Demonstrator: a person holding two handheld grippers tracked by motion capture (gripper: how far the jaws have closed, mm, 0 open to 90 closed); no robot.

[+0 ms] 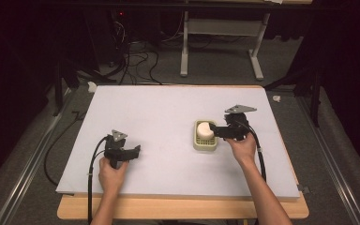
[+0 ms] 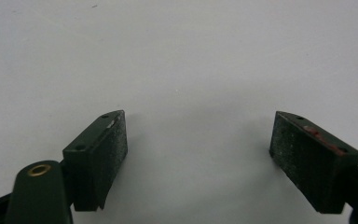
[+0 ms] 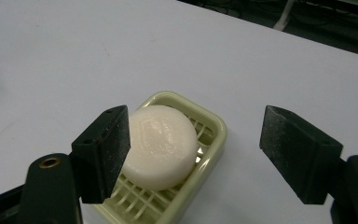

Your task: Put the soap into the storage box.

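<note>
A round white soap (image 1: 205, 130) lies in a pale green soap dish (image 1: 198, 144), and this dish stands on the white board (image 1: 168, 108) that covers the table, a little right of the board's middle. In the high view the dish is a rounded rectangle, and its long axis runs from the person's side toward the far edge of the board. The soap sits in the far half of the dish, so the slotted floor of the near half is bare. The soap itself is a flat round cake, so it has no clear long axis; its broad face looks upward, and there is some pressed mark on it that I cannot read.

The right gripper (image 1: 217, 131) is just beside the dish, at its right side, and it points left toward the soap. In the right gripper view the right gripper (image 3: 195, 142) has its jaws spread wide. One jaw stands in front of the soap's edge, the other is over bare board beside the dish, and they hold nothing.

The left gripper (image 1: 134, 151) is well apart from the dish, to its left and nearer to the person. In the left gripper view the left gripper (image 2: 198, 140) is also wide open and empty, with bare board between the jaws.
</note>
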